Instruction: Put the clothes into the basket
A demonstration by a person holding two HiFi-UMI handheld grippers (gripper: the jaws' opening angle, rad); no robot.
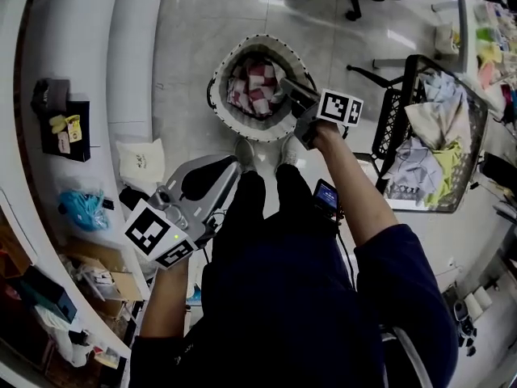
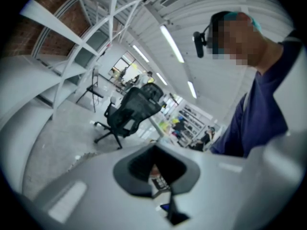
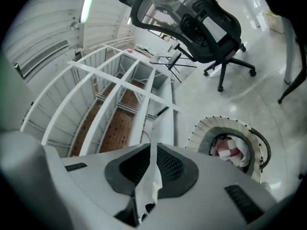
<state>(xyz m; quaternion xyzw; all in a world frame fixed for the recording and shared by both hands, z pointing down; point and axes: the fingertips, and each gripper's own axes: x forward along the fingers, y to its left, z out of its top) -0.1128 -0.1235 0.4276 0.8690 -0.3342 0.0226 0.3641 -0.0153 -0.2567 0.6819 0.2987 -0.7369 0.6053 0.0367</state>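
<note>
A round white basket [image 1: 220,75] stands on the floor just past the person's feet. A red-and-white checked cloth [image 1: 257,87] lies inside it. My right gripper [image 1: 289,87] hangs above the basket's right rim, and its jaws are shut with nothing in them. In the right gripper view the jaws [image 3: 152,147] meet along a thin slit, and the basket [image 3: 216,126] with the checked cloth [image 3: 231,150] lies below to the right. My left gripper [image 1: 231,166] is held low beside the person's left leg, away from the basket. Its jaws [image 2: 156,150] are shut and empty.
A black wire cart [image 1: 401,95] to the right holds a heap of pale clothes [image 1: 436,132]. A black office chair [image 3: 204,20] stands beyond the basket. White curved shelving [image 1: 73,136] with small items runs along the left.
</note>
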